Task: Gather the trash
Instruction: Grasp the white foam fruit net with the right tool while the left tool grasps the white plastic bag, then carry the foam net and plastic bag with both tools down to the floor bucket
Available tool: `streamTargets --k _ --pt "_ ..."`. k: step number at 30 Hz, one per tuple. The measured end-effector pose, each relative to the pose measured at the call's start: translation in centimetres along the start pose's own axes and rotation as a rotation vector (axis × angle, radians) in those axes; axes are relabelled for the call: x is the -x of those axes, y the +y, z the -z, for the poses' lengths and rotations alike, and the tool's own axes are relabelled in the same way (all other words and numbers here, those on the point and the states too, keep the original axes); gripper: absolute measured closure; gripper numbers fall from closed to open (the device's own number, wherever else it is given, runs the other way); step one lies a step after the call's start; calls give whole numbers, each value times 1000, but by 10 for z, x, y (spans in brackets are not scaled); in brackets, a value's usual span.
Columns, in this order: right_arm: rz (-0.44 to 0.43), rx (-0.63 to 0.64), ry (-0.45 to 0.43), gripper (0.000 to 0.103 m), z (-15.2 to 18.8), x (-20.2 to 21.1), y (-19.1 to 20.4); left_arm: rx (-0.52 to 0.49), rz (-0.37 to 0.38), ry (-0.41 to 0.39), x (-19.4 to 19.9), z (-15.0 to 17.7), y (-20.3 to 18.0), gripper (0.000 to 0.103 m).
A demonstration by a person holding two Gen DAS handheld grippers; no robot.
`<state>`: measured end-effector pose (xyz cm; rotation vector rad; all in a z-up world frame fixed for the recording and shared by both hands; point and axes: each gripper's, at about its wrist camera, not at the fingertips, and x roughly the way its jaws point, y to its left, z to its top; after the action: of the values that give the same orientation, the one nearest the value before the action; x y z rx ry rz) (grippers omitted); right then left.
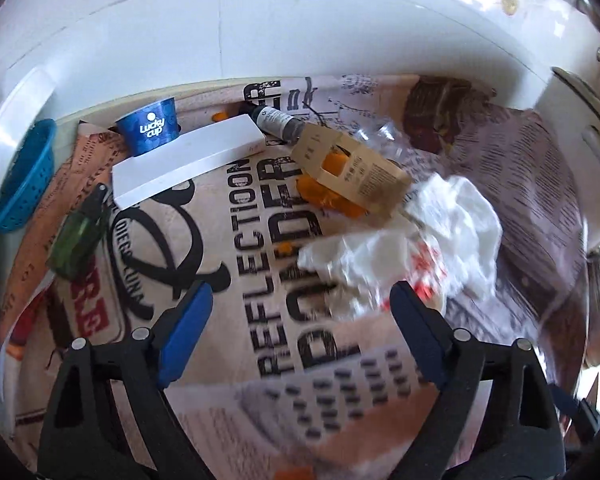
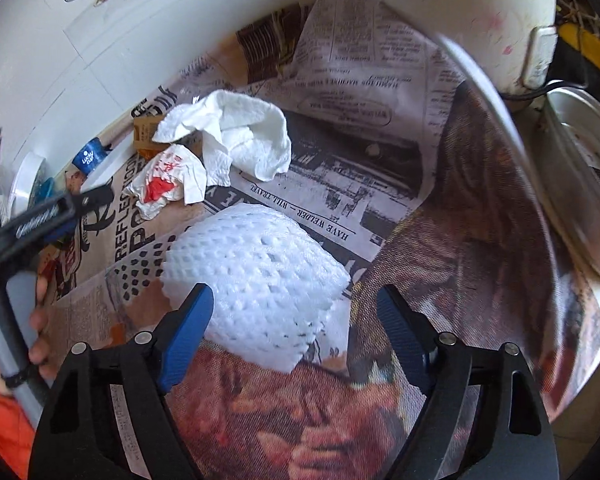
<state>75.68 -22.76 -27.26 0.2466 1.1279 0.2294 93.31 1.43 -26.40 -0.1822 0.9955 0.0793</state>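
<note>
My left gripper point(image 1: 300, 300) is open above the newspaper-covered table, just short of a crumpled white and red wrapper point(image 1: 364, 264) and a white paper towel point(image 1: 464, 216). A brown cardboard sleeve point(image 1: 356, 172) lies over orange peel point(image 1: 328, 196) behind them. My right gripper point(image 2: 294, 304) is open, its fingers on either side of a white foam fruit net point(image 2: 256, 276) without closing on it. The paper towel point(image 2: 244, 136) and the wrapper point(image 2: 168, 184) lie beyond it. The left gripper point(image 2: 60, 208) shows at the left edge.
A blue paper cup point(image 1: 150, 126), a white flat box point(image 1: 188, 160), a dark bottle point(image 1: 276, 120), a green spray bottle point(image 1: 80, 236) and a blue basket point(image 1: 24, 176) sit at the far left. A metal bowl rim point(image 2: 512, 128) and a white pail point(image 2: 580, 176) stand right.
</note>
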Motion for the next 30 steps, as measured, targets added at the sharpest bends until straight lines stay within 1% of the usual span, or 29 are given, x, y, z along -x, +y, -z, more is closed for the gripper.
streamTargets --k 2,5,8,10,11,12,13,14,15,16,17,18,20,23,25,28,30 --pt "-25 0 22 24 -3 -7 -4 27 8 21 -18 -8 1 19" --pt "-74 6 52 31 -3 -14 -2 54 34 69 -41 -10 0 22" --pt "-100 20 53 40 -4 -14 -1 92 88 68 -49 -9 -1 23" --pt "-111 31 51 44 -4 -13 0 116 110 59 -51 -8 -1 25" --pt "-117 36 51 47 -4 -13 1 117 116 53 -51 -7 -3 28" --pt "-125 37 52 53 -3 -14 1 110 119 48 -48 -3 -7 31" --pt "-143 38 54 56 -2 -13 2 98 137 46 -48 -2 -10 44" --pt "-163 36 57 64 -2 -14 2 90 175 49 -48 -1 -14 60" --pt "-173 31 59 67 -2 -14 1 88 197 49 -47 0 -17 66" --pt "-174 29 56 69 -2 -14 2 83 206 46 -46 0 -18 74" --pt "-175 31 54 73 -3 -14 2 69 202 40 -45 -1 -22 79" --pt "-180 32 53 79 -3 -12 3 62 198 37 -44 -2 -26 81" --pt "-179 36 47 82 -4 -10 4 41 200 29 -40 -2 -29 90" --pt "-168 57 28 85 -3 -2 9 22 193 18 -30 -1 -34 95" --pt "-164 64 15 86 -3 2 12 14 179 8 -20 3 -32 96" --pt "-158 76 -7 87 -2 13 15 14 179 -17 0 8 -22 97" --pt "-158 84 -26 87 -1 21 18 2 157 -36 16 14 -17 97"
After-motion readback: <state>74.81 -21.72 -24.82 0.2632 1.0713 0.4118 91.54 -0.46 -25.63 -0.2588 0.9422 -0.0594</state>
